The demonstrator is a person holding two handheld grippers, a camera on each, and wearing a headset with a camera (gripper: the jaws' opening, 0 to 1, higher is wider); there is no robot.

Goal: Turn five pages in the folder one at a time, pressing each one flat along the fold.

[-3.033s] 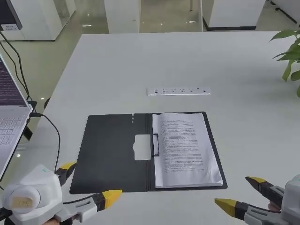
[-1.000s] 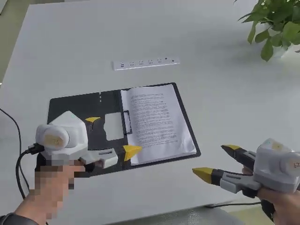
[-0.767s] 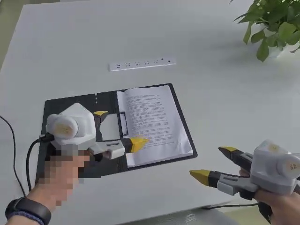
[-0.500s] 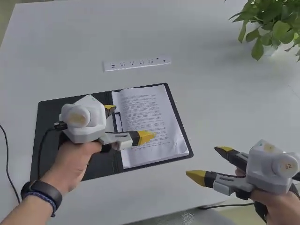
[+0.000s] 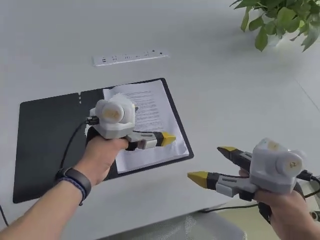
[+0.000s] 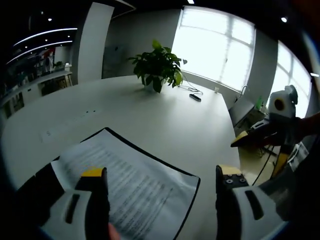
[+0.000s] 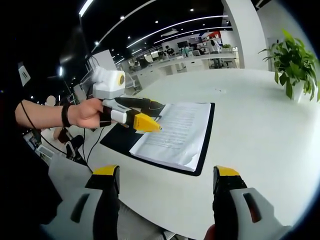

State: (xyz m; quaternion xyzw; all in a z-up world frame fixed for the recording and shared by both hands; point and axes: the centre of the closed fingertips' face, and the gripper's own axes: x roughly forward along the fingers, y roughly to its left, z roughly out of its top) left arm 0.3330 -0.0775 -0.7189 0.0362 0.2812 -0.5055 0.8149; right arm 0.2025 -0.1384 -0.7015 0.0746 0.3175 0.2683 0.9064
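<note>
Left gripper [image 6: 160, 176]: held in the person's left hand [image 5: 102, 159], jaws spread wide and gripping nothing. In the left gripper view the near right corner of the paper lies just ahead, between the two yellow tips.
Right gripper [image 5: 212, 163]: held in the right hand [image 5: 281, 212], jaws likewise released and empty. It hangs over the near edge of the table, off the folder's right side.
Open black plastic folder [image 5: 45, 145]: flat on the table, below and behind the left gripper. From the right gripper it lies ahead, well apart.
Stack of white printed paper sheets [image 5: 150, 106]: on the folder's right half, under the left gripper's jaws. Whether a tip touches the top sheet cannot be told. The sheets all lie flat.
Gap between grippers: in the right gripper view the left one sits ahead and to the left, over the paper's near left part.
White power strip [image 5: 129, 57]: beyond the folder's far edge, well ahead of both grippers.
Green leafy potted plant [image 5: 280, 17]: far ahead of the right gripper, on its right.
White table [image 5: 225, 90]: carries everything.
Black wristband [image 5: 74, 178]: on the left wrist, behind the left gripper.
Black cable [image 5: 75, 139]: trails back from the left gripper across the folder's left half.
</note>
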